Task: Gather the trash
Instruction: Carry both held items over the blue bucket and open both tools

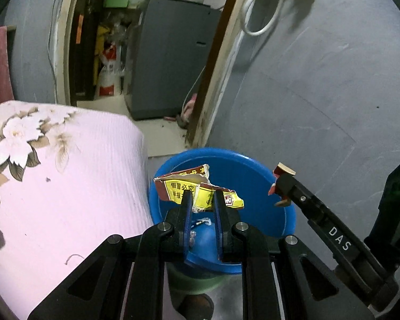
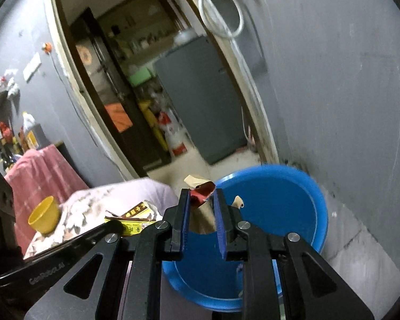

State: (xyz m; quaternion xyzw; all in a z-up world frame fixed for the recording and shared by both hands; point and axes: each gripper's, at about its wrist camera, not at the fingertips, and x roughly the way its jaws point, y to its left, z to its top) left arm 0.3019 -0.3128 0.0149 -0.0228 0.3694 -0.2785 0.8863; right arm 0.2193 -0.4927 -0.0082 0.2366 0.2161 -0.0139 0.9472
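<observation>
A blue plastic basin (image 1: 248,170) stands by the grey wall, and both grippers hover over it. In the left wrist view my left gripper (image 1: 202,196) is shut on a torn yellow and red wrapper (image 1: 178,186) held above the basin's near side. My right gripper (image 1: 281,186) reaches in from the right with a small red and tan scrap (image 1: 284,169) at its tips. In the right wrist view the right gripper (image 2: 202,194) is shut on that red and tan cardboard scrap (image 2: 200,186) over the basin (image 2: 280,200). The yellow wrapper (image 2: 138,213) shows at lower left.
Pink floral bedding (image 1: 66,186) bulges just left of the basin, which rests on a green stool (image 1: 194,280). A yellow cup (image 2: 44,214) sits on the bedding. Behind is a doorway with a grey cabinet (image 1: 170,61). A white cable (image 1: 261,13) hangs on the wall.
</observation>
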